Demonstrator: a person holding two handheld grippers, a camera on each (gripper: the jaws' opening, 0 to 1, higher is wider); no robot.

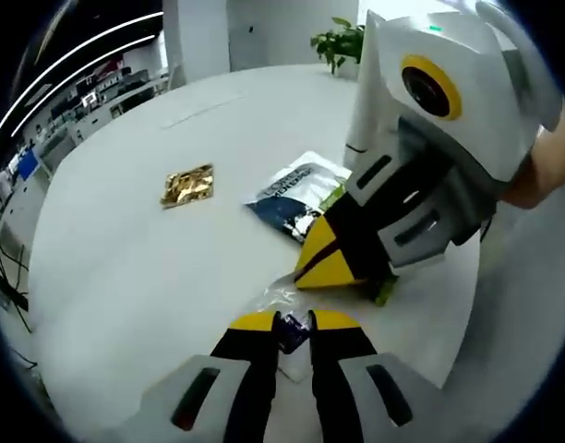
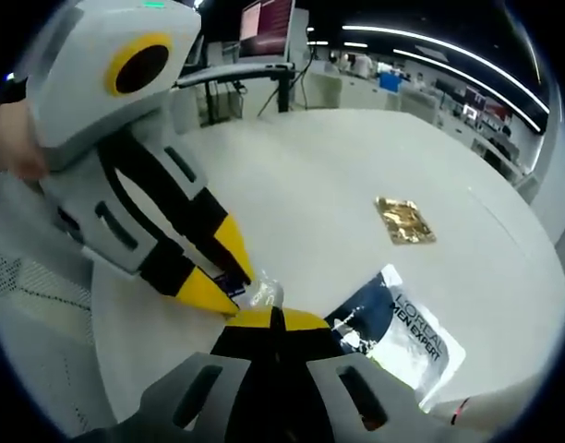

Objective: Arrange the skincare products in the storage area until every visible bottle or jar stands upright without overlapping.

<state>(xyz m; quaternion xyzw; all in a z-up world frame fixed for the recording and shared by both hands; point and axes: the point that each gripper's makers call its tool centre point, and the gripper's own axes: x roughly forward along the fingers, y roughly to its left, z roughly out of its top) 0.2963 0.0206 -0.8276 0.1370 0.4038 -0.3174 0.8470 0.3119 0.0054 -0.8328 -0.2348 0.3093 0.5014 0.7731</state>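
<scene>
Skincare sachets are lying flat on the round white table [image 1: 126,277], whose top is smooth and matte. 1 is a glossy dark-blue and silver pouch [image 1: 296,198], printed "MEN EXPERT" in the right gripper view [image 2: 393,332], sitting toward the table's edge nearest the right gripper. A 2nd is a small square gold foil packet [image 1: 187,185], crinkled and shiny, resting well apart from the pouch out on the open tabletop [image 2: 404,221]. A 3rd is a small crumpled clear-plastic wrapper with a dark purple piece inside [image 1: 292,328], lying between the 2 grippers near the table's edge.

The left gripper [image 1: 293,323], with black jaws and yellow tips, is pinching that purple-and-clear wrapper, its jaws nearly together around it. In the right gripper view the left gripper [image 2: 222,277] is entering from the left, its grey angular housing slanting down to the wrapper [image 2: 255,291].

The right gripper [image 2: 271,320] is showing yellow tips pressed together with no gap; whether anything is between them, I cannot tell. In the left gripper view it [image 1: 333,258] is reaching down from the right, tips closed, touching the edge of the dark-blue pouch, with a scrap of green just beside it.

A leafy green plant [image 1: 340,41] is standing at the table's far edge.
</scene>
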